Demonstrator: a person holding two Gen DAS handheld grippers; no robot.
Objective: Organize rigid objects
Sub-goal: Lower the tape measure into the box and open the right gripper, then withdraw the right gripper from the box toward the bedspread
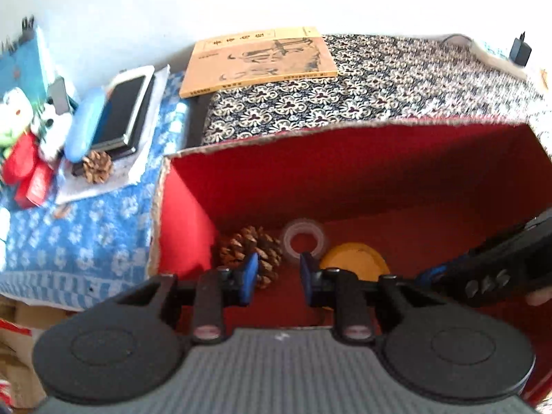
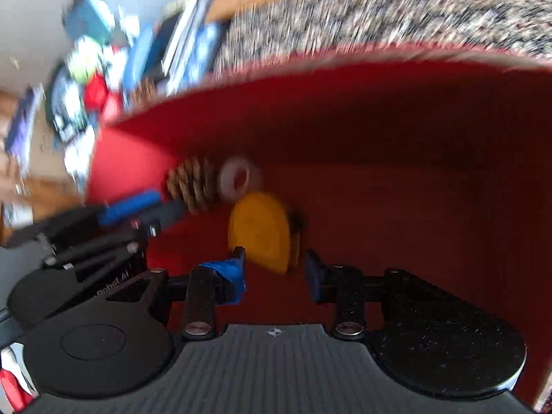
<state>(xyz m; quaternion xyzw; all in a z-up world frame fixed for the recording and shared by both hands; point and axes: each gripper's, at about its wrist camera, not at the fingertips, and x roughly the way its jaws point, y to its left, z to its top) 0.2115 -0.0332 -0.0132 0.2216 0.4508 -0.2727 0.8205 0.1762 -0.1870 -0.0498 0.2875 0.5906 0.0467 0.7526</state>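
While both grippers hang over the red box, the left gripper and right gripper have jaws spread, holding nothing. On the box floor, a pine cone lies at nine o'clock of the tape roll; the yellow disc lies at four o'clock of it.

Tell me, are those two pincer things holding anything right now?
No. The left gripper and the right gripper both hang open and empty over the red box; the pine cone, tape roll and yellow object lie inside.
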